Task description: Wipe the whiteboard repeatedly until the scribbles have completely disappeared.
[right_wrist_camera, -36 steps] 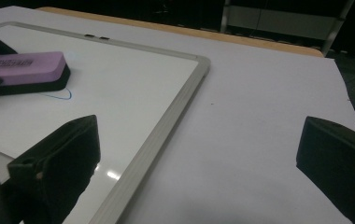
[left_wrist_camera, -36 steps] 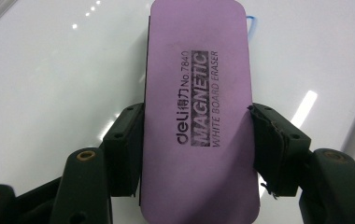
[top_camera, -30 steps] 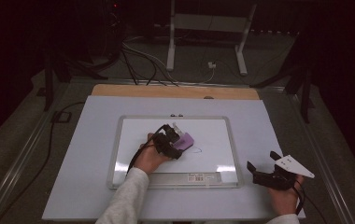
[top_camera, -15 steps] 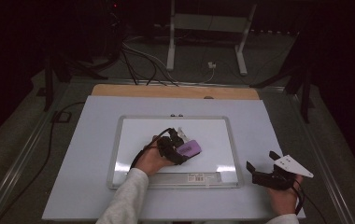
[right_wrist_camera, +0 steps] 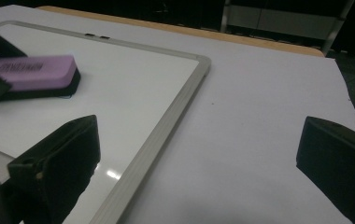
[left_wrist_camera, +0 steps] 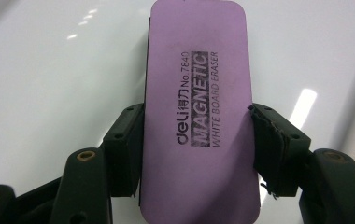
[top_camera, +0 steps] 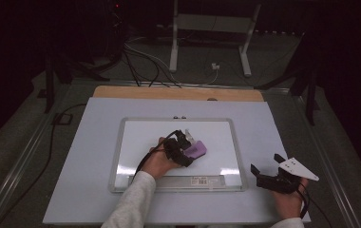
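left gripper pinching purple eraser flat near whiteboard centre | right gripper jaws spreading wide, empty, hovering past whiteboard's near-right corner, over the desk

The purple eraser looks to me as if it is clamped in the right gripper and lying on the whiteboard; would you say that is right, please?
Not quite: the left gripper clamps the purple eraser, one jaw on each long side, as the left gripper view shows. The eraser does lie on the whiteboard. The right gripper is open beside the board.
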`<state>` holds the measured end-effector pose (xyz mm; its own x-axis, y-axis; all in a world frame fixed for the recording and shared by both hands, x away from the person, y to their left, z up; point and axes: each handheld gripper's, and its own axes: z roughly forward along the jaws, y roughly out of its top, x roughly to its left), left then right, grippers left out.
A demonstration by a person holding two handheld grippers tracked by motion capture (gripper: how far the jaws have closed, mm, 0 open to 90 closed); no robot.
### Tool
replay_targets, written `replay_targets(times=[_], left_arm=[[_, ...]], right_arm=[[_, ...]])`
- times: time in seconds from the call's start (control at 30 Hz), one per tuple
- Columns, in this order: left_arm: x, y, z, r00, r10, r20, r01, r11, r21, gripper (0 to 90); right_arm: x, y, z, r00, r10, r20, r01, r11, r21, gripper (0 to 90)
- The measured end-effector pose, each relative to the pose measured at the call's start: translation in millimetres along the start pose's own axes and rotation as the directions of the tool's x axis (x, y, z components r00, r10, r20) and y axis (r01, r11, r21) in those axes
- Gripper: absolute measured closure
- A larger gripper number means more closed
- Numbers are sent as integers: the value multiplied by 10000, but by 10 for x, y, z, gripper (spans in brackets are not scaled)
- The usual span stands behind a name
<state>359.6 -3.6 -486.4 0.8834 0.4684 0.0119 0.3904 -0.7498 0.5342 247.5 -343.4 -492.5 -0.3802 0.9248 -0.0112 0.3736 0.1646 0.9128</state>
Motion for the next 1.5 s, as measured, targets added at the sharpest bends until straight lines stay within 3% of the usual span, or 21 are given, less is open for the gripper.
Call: replay_targets(times=[0.07,0.13,0.2,0.27,0.3,0.37,0.43,0.57,0.67,0.8,0.87,0.9,0.97,1.0,1.07,1.17,1.23,1.3,1.37,1.4,1.5], left_arm=[[-3,8,3,9999,111,98,-111,9999,16,420],[19,6,6,9999,-118,-28,118,9999,2,420],[74,11,3,9948,-610,-820,615,9981,27,420],[126,15,2,9820,-1031,-1585,1052,9944,52,420],[141,17,0,9776,-1105,-1791,1141,9934,99,420],[122,30,4,9775,-997,-1860,1038,9945,125,420],[85,42,6,9911,-559,-1205,588,9981,206,420],[-27,71,21,9996,255,-114,-252,9994,240,420],[-7,84,26,9999,98,-131,-94,9995,305,420],[55,106,32,9900,-516,-1315,573,9975,404,421],[46,124,33,9880,-483,-1469,563,9971,507,421],[29,130,30,9892,-292,-1436,376,9977,558,420],[-5,120,27,9989,136,-458,-112,9985,528,420],[-23,115,26,9994,311,-171,-301,9982,524,420],[-25,120,27,9995,205,-241,-191,9983,551,421],[31,123,34,9934,-363,-1090,421,9978,516,421],[51,120,34,9897,-579,-1309,646,9968,473,421],[28,123,29,9902,-292,-1367,367,9979,526,421],[-18,113,27,9977,318,-603,-291,9985,459,420],[-50,115,28,9962,527,-691,-499,9979,416,420],[-20,121,34,9964,116,-842,-77,9989,463,421]], right_arm=[[0,0,-1,10000,-8,4,8,10000,1,0],[-1,0,-5,10000,-6,5,6,10000,-18,0],[-5,-1,-6,10000,0,15,0,10000,-17,0],[-7,-2,-7,10000,3,23,-3,10000,-19,0],[-6,-1,-8,10000,8,23,-8,10000,-23,0],[-8,-2,-6,10000,2,19,-2,10000,-16,0],[-7,-4,3,10000,14,22,-14,10000,21,0],[5,-1,9,10000,-48,-19,48,10000,27,0],[6,-1,4,10000,-32,-11,32,10000,15,0],[0,-3,-1,10000,-20,8,20,10000,3,0],[-2,-3,-1,10000,-14,6,14,10000,8,0],[-3,-3,0,10000,-21,6,21,10000,5,0],[-3,-3,3,10000,-2,5,2,10000,18,0],[-3,-3,3,10000,-6,1,6,10000,17,0],[-3,-3,3,10000,-19,0,19,10000,7,0],[-2,-1,-3,10000,-7,9,7,10000,-2,0],[-4,0,-11,10000,-16,20,16,10000,-38,0],[-11,-4,-10,10000,28,35,-28,10000,-4,0],[-14,-4,-6,10000,44,19,-44,10000,10,0],[-12,-3,-4,10000,23,17,-23,10000,8,0],[-2,-2,-1,10000,-3,10,3,10000,9,0]])
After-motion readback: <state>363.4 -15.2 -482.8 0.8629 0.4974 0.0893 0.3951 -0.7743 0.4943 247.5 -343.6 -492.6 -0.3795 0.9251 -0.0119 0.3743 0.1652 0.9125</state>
